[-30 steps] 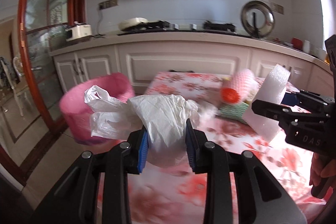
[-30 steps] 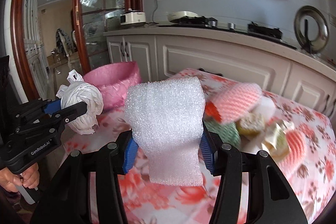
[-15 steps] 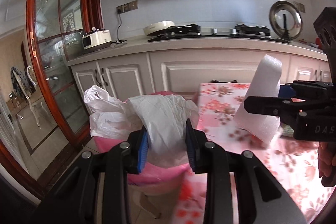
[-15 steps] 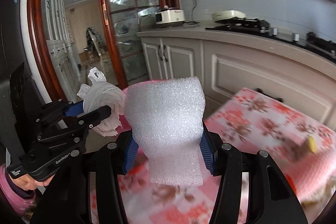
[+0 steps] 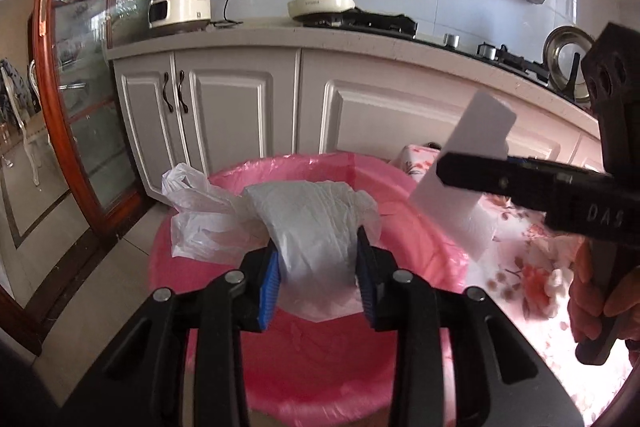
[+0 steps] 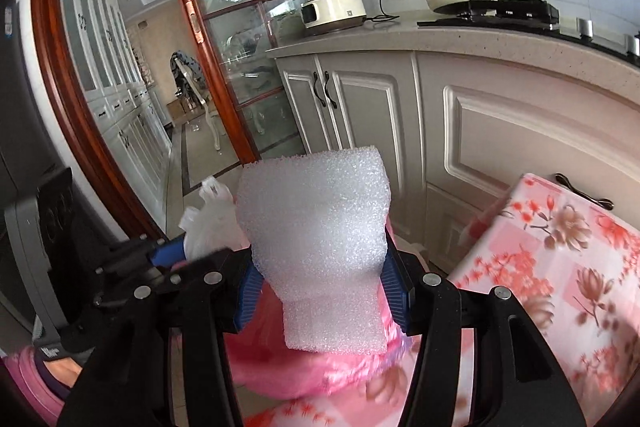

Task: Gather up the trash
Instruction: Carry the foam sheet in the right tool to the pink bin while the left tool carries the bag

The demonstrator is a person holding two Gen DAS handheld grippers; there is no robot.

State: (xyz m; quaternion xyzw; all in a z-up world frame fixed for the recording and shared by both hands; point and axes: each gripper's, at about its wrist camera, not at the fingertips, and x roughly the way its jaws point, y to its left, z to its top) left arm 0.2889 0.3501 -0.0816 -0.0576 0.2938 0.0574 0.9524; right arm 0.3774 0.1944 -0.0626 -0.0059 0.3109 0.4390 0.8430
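Note:
A crumpled white plastic bag [image 5: 312, 227] sits between the blue pads of my left gripper [image 5: 316, 275], whose jaws are opening while the pads still touch it. It hangs directly over the pink-lined trash bin [image 5: 420, 195]. My right gripper [image 6: 318, 287] is shut on a white foam piece [image 6: 316, 227], held over the bin's [image 6: 300, 367] near edge. In the left wrist view that foam piece [image 5: 476, 155] and the right gripper [image 5: 448, 171] stand to the right, above the bin's rim. In the right wrist view, the left gripper [image 6: 176, 255] and the bag [image 6: 208, 223] show at the left.
A table with a pink floral cloth [image 6: 560, 267] stands right of the bin. White kitchen cabinets [image 5: 224, 119] and a counter with appliances run behind. A wood-framed glass door [image 6: 224, 67] and tiled floor lie to the left. A hand [image 5: 600, 291] grips the right tool.
Both grippers swung left from over the table to above the pink bin, each keeping its load. The trash items on the table have left view.

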